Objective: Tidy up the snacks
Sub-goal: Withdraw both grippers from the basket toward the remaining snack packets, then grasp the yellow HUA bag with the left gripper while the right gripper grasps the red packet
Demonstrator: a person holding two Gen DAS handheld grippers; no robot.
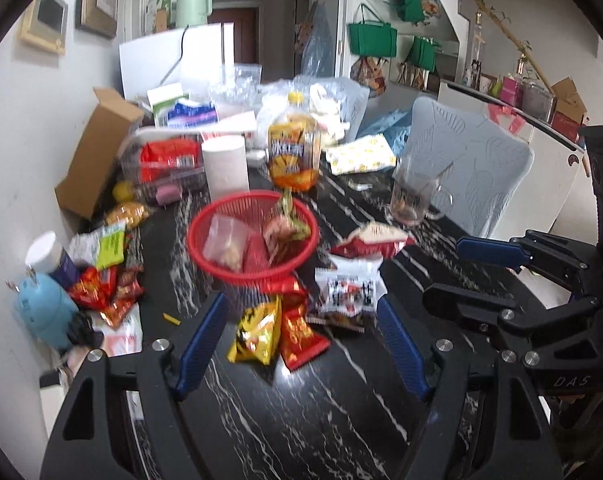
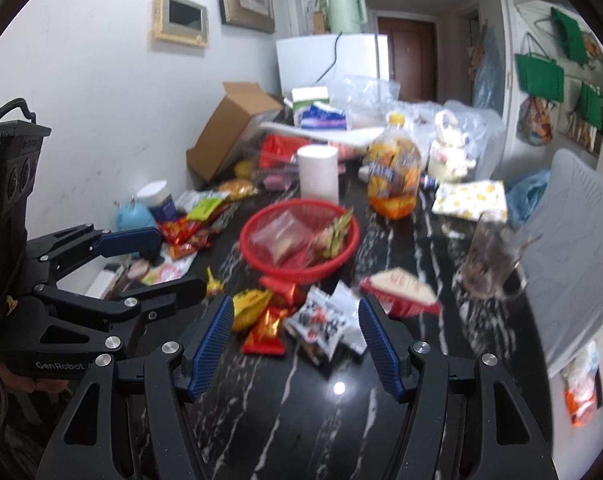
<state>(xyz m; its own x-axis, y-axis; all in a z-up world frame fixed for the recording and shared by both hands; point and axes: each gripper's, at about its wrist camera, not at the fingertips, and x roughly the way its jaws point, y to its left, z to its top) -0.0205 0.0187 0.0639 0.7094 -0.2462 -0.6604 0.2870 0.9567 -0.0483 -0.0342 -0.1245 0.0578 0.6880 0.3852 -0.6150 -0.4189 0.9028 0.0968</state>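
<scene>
A red mesh basket [image 1: 205, 256] [image 2: 257, 256] sits mid-table and holds a clear bag [image 1: 227, 242] and a pink and green snack [image 1: 285, 228]. In front of it lie loose packets: a yellow one [image 1: 257, 332], a red one [image 1: 299, 334], a white one [image 1: 347, 288] [image 2: 321, 324] and a red and white one [image 1: 371, 242] [image 2: 397, 290]. My left gripper [image 1: 301, 340] is open and empty, just short of the packets. My right gripper [image 2: 295, 340] is open and empty, also before them. Each gripper shows in the other's view, the right [image 1: 461, 272] and the left [image 2: 169, 260].
The black marble table [image 1: 321, 420] is crowded: a paper roll [image 1: 225, 162], an orange snack jar [image 1: 293, 152], a clear box [image 1: 169, 160], a cardboard box [image 1: 97, 148], a glass mug [image 1: 411, 196], more packets [image 1: 105, 280] and a blue clock [image 1: 45, 308] at left. A pale chair [image 1: 469, 160] stands right.
</scene>
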